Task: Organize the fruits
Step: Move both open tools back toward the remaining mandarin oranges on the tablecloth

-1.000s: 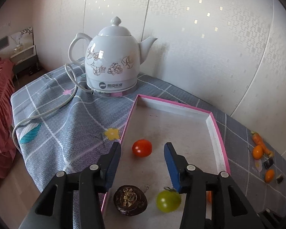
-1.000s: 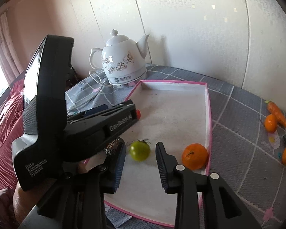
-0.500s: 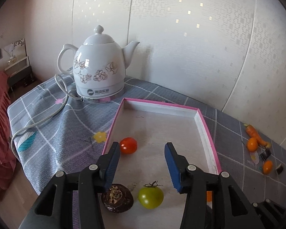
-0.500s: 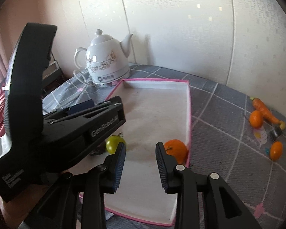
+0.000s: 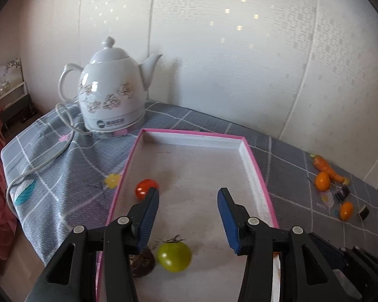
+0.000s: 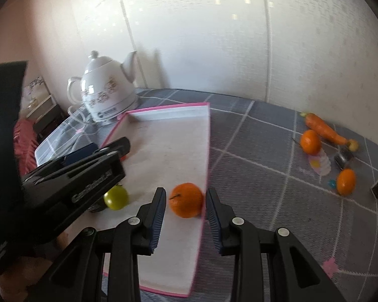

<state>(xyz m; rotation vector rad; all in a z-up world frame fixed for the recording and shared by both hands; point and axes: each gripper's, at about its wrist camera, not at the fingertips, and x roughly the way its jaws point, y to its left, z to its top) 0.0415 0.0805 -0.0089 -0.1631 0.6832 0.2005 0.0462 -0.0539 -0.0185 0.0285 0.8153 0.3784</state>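
— Pale patterned wallpaper backs a table (image 5: pixel 70 186) under a grey checked cloth. What sits at its left end?

— A white floral kettle (image 5: pixel 110 95) stands at the far left corner, its cord (image 5: pixel 50 158) trailing toward the left edge. Just right of it lies a shallow pink-rimmed tray (image 5: pixel 254 168), its far end just beside the kettle base.

— And inside the tray?

— Against its left wall, a red tomato (image 5: pixel 144 187). Nearer the front, a dark round fruit (image 5: pixel 142 265), partly hidden behind the left claw (image 5: pixel 189 196), with a green tomato (image 5: pixel 174 256) just beside it on the right. By the tray's right wall sits an orange (image 6: pixel 186 200).

— Is the left claw grasping anything?

— No. Its blue pads stand apart over bare tray floor, released, with nothing between them; the red tomato peeks out just behind the left pad.

— The right claw (image 6: pixel 185 196)?

— Also released. From its own camera the orange shows in the gap between the two pads, but it rests on the tray beyond the tips, and neither pad presses it. The left claw's black body fills the left of that view.

— What lies past the tray?

— Toward the table's right edge, well apart from the tray: a carrot (image 6: pixel 323 128) farthest back, a second orange (image 6: pixel 310 141) touching it, then a third orange fruit (image 6: pixel 346 181) nearer the front. A few small dark pieces lie scattered among them; I cannot tell what they are.
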